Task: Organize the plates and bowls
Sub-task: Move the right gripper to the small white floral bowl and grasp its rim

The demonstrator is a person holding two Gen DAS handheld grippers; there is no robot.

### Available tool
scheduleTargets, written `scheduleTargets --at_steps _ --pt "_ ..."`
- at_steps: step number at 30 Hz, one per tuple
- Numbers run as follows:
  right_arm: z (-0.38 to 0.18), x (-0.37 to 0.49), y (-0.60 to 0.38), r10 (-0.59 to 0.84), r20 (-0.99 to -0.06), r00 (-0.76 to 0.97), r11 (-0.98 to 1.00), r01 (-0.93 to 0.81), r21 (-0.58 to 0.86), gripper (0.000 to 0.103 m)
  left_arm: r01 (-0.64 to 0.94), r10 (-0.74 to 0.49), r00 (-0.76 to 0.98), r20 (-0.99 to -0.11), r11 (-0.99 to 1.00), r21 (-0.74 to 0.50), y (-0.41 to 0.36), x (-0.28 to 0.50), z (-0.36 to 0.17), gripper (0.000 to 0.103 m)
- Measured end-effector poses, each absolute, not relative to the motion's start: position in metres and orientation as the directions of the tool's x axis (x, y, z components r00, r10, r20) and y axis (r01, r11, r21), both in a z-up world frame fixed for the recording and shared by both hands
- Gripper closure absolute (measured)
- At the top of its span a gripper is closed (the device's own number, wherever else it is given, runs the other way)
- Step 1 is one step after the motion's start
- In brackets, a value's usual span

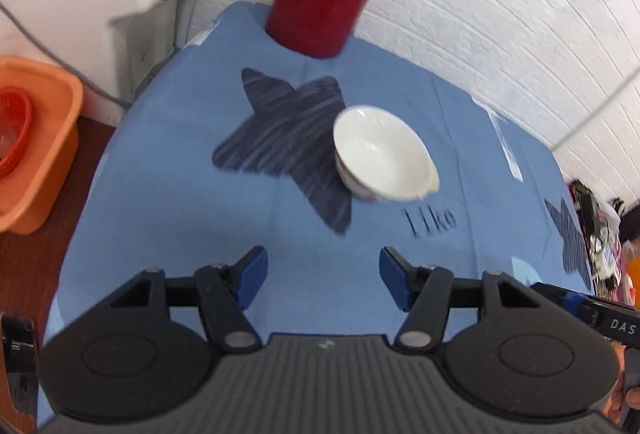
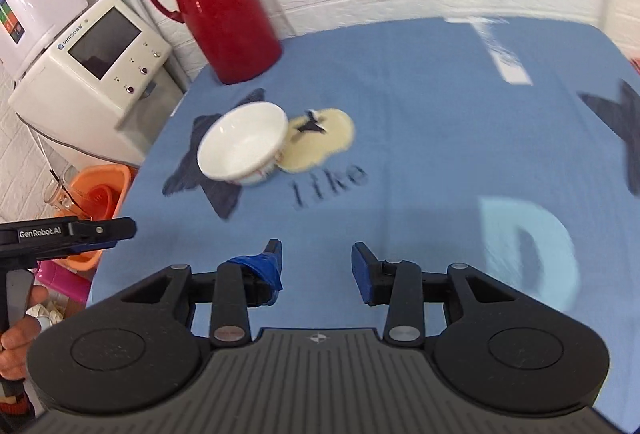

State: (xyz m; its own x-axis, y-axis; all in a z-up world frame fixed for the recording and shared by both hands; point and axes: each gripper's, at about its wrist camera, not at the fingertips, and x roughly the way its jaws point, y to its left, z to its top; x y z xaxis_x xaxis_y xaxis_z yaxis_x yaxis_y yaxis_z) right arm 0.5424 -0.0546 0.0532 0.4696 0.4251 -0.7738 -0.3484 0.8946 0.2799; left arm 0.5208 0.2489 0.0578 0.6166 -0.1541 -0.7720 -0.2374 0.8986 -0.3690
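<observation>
One white bowl [image 2: 243, 144] sits on the blue cloth [image 2: 420, 170], along with one red jug [image 2: 216, 6]. Two dark stars [image 2: 208, 174] are printed there (the second only partly seen). One orange basin [image 1: 36, 150] and one white machine [image 2: 92, 70] stand alongside.

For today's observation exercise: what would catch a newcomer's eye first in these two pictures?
First, the tall glossy red jug at the far edge of the blue tablecloth, against the white wall. Next, the white bowl on the cloth's dark star print, beside the word "like". Both sets of tongs, left and right, hang open and empty in front.
</observation>
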Motion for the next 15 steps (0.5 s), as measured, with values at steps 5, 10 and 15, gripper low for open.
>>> scheduleTargets --at_steps 5,10,15 --pt "0.037 0.606 -0.009 0.417 -0.786 0.457 0.889 -0.384 0.249 0.08 -0.249 -0.162 0.604 -0.781 0.892 -0.377 0.255 0.584 0.047 0.041" --pt "0.005 0.648 0.015 0.419 -0.805 0.42 0.887 -0.376 0.266 0.079 -0.251 -0.177 0.572 -0.801 0.892 -0.376 0.251 0.628 0.024 0.041" --pt "-0.022 0.666 0.034 0.395 -0.832 0.389 0.893 -0.375 0.249 0.079 -0.259 -0.161 0.549 -0.82 0.9 -0.35 0.247 0.651 0.0 0.041"
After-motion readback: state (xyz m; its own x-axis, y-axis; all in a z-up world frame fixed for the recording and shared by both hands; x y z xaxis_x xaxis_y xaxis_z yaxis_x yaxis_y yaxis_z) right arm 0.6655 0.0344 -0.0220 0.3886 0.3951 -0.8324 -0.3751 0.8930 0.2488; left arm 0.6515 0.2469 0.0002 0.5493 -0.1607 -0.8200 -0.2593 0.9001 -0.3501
